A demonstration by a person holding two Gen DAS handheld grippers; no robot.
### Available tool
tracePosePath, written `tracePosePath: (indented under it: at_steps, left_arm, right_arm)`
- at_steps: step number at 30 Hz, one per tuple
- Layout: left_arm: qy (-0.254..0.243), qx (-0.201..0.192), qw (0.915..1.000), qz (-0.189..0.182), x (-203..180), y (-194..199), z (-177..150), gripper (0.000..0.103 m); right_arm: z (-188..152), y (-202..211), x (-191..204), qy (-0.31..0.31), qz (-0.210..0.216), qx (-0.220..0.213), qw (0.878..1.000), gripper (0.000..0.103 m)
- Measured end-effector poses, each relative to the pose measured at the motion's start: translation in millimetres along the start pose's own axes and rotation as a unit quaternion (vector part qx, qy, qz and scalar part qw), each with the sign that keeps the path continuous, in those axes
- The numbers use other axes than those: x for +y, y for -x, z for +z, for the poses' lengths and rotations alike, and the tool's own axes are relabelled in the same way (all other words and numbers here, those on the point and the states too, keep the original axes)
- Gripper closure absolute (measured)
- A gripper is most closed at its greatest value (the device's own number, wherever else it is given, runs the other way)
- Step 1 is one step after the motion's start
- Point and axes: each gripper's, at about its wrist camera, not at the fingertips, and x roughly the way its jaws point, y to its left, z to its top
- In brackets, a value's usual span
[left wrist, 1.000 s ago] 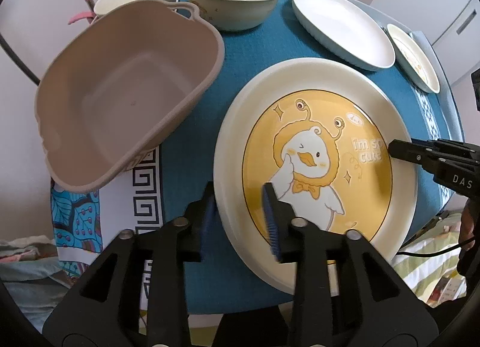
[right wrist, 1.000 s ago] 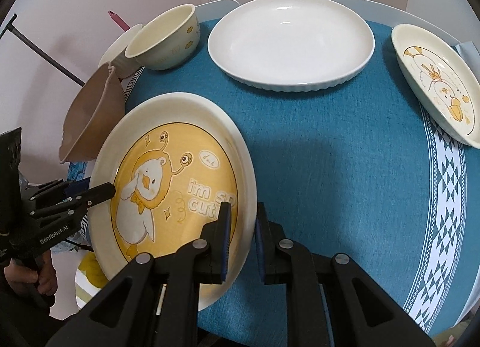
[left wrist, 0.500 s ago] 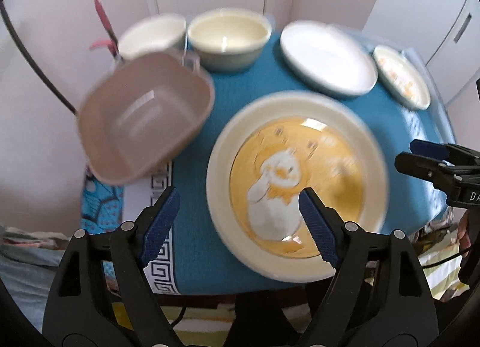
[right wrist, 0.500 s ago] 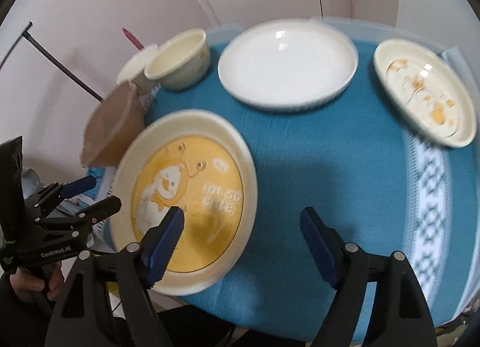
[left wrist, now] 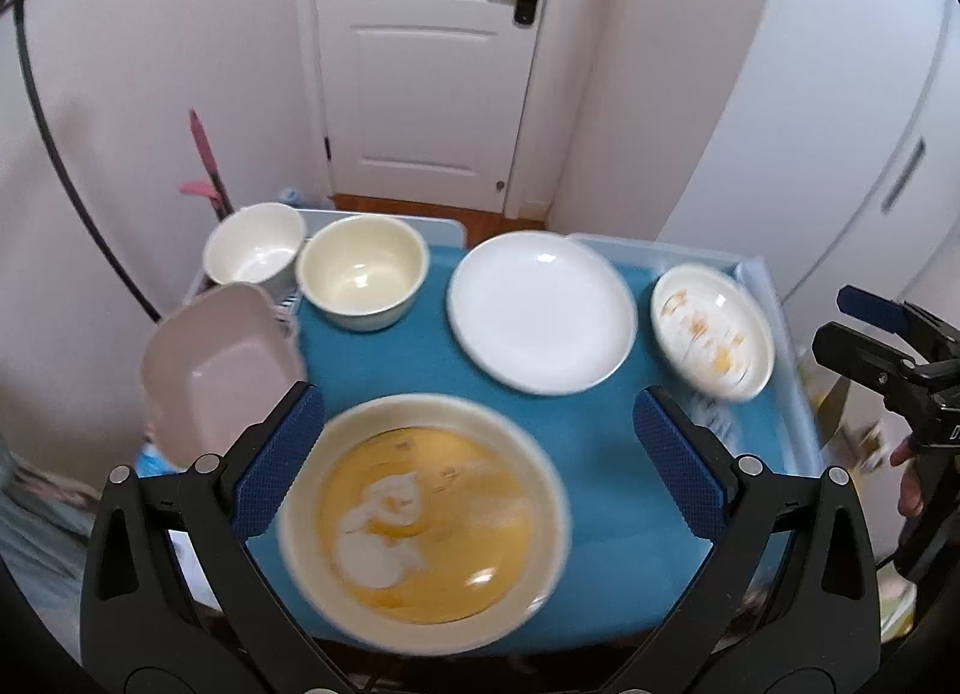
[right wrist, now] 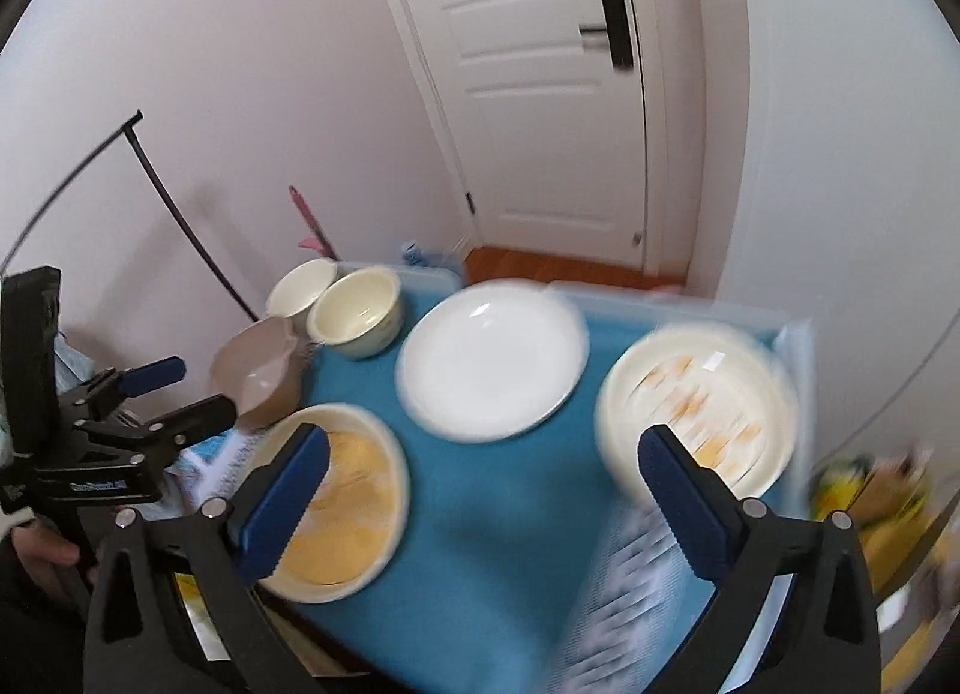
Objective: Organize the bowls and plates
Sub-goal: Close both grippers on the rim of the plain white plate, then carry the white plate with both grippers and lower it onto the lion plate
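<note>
Left wrist view: both grippers, left gripper (left wrist: pixel 480 448) and right gripper (right wrist: pixel 483 484), have released the round yellow cartoon-duck plate (left wrist: pixel 423 520) onto the counter (left wrist: pixel 594 454) and withdrawn, jaws wide open; placement looks finished.

Left claw spread wide above a worktop of plates and bowls

The left claw (left wrist: pixel 480 466) hung open and empty over the blurred yellow-centred plate (left wrist: pixel 423 520) on the blue worktop (left wrist: pixel 588 454). Farther back lay a white plate (left wrist: pixel 540 313), a small patterned plate (left wrist: pixel 711 331), a cream bowl (left wrist: pixel 363 280), a white bowl (left wrist: pixel 255 253) and a tilted taupe basin (left wrist: pixel 219 370). The right claw (left wrist: pixel 858 322) showed at the right edge.
</note>
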Motion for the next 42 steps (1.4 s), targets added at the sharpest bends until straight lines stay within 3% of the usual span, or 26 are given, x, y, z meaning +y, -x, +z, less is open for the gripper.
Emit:
tracePosePath:
  at_steps: [6, 14, 15, 19, 20, 27, 37, 42]
  left_arm:
    - [0.096, 0.029, 0.9946, -0.026, -1.1, -39.0, 16.5, 0.001]
    - [0.145, 0.101, 0.984, -0.017, 12.0, -126.1, 20.6, 0.003]
    - [0.146, 0.112, 0.9829, -0.014, 13.3, -137.2, 19.7, 0.005]
    - [0.154, 0.151, 0.9764, -0.009, 21.8, -175.9, 15.6, 0.027]
    - [0.154, 0.159, 0.9752, -0.007, 23.1, -183.6, 14.2, 0.033]
    - [0.156, 0.188, 0.9696, -0.008, 28.6, -216.7, 6.5, 0.039]
    - [0.138, 0.206, 0.9686, -0.006, 19.6, -231.4, -2.8, 0.081]
    - [0.129, 0.201, 0.9712, -0.001, 12.8, -234.5, -2.3, 0.083]
  right_arm:
    - [50.3, -15.1, -37.9, 0.044, -0.007, 0.019, 0.999, 0.0]
    - [76.0, -133.6, -86.2, 0.029, 0.05, 0.149, 0.987, 0.001]
    - [75.0, -145.1, -88.4, 0.03, 0.054, 0.159, 0.985, 0.004]
    - [65.0, -201.9, -90.1, 0.03, 0.079, 0.214, 0.973, 0.034]
    - [61.8, -214.6, -90.1, 0.029, 0.085, 0.225, 0.97, 0.036]
    - [47.5, -258.8, -84.2, 0.034, 0.122, 0.272, 0.954, 0.068]
    - [44.2, -267.8, -88.0, 0.046, 0.132, 0.275, 0.951, 0.084]
    - [42.3, -270.0, -88.2, 0.049, 0.125, 0.27, 0.953, 0.09]
